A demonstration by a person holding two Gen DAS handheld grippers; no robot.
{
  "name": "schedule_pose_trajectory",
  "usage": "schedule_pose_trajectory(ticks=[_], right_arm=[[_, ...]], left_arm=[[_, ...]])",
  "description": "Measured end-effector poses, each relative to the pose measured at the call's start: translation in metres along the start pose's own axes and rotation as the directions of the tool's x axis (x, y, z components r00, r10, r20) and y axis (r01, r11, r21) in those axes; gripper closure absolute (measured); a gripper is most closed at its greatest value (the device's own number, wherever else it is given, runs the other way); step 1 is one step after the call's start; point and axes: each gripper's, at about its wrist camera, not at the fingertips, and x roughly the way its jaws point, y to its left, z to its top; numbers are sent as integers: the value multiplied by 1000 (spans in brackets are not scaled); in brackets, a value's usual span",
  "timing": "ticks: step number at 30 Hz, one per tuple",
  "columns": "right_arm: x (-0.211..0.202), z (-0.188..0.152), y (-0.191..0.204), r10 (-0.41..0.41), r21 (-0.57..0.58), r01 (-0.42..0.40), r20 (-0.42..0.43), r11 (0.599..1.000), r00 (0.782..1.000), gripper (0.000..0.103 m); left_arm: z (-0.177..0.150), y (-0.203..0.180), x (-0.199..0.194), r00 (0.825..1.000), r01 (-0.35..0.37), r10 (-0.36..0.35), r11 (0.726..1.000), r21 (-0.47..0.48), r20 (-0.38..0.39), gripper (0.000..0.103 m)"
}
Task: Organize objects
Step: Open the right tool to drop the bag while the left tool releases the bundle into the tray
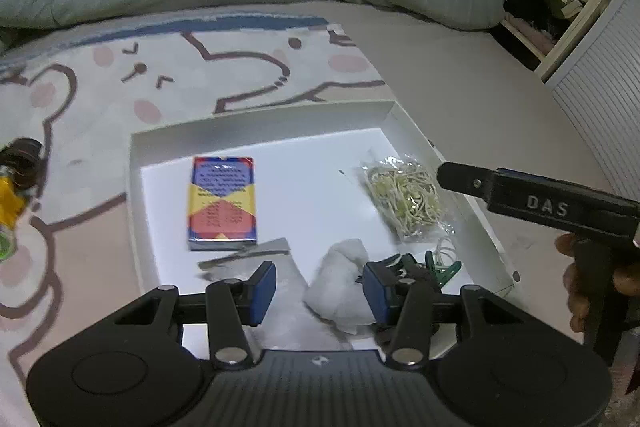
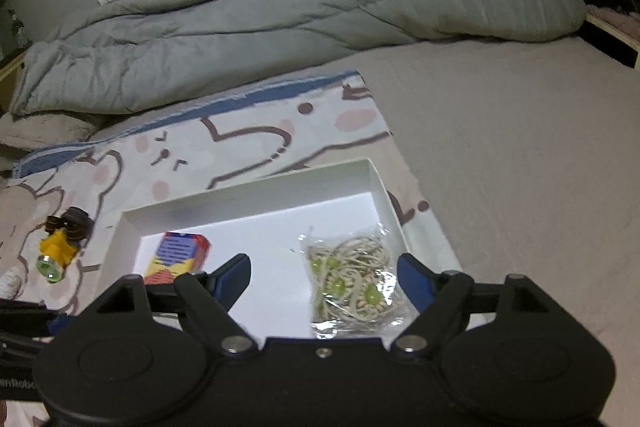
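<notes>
Most of the sorting looks done to me. The white box sits on the cartoon-print blanket on the bed, and it already holds the colourful card pack, the clear bag of rubber bands and green beads, a wad of white tissue, some green clothes pegs and a grey flat strip I cannot identify.

My left hand-held gripper hangs over the near end of the box with its blue pads apart; the tissue lies below and between them, and I judge the pads are not pressing it. My right hand-held gripper is above the bag of bands, jaws spread wide and nothing clamped; the bag rests on the box floor.

What is left, as far as I can see, is the small yellow toy with dark wheels and a green end, lying on the blanket just beside the box's left wall. That would be my next pick, probably with the left side, since it is nearer.
</notes>
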Motion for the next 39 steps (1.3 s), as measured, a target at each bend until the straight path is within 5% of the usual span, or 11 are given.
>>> schedule_pose_trajectory(ticks=[15, 30, 39], right_arm=[[-36, -1, 24, 32, -72, -29, 37, 997, 999, 22], [-49, -14, 48, 35, -119, -29, 43, 992, 998, 13], [-47, -17, 54, -3, -130, 8, 40, 992, 999, 5]], left_arm=[[6, 18, -47, 993, -86, 82, 995, 42, 89, 46], [-2, 48, -58, 977, -116, 108, 993, 29, 184, 8], [-5, 53, -51, 963, -179, 159, 981, 77, 218, 1]])
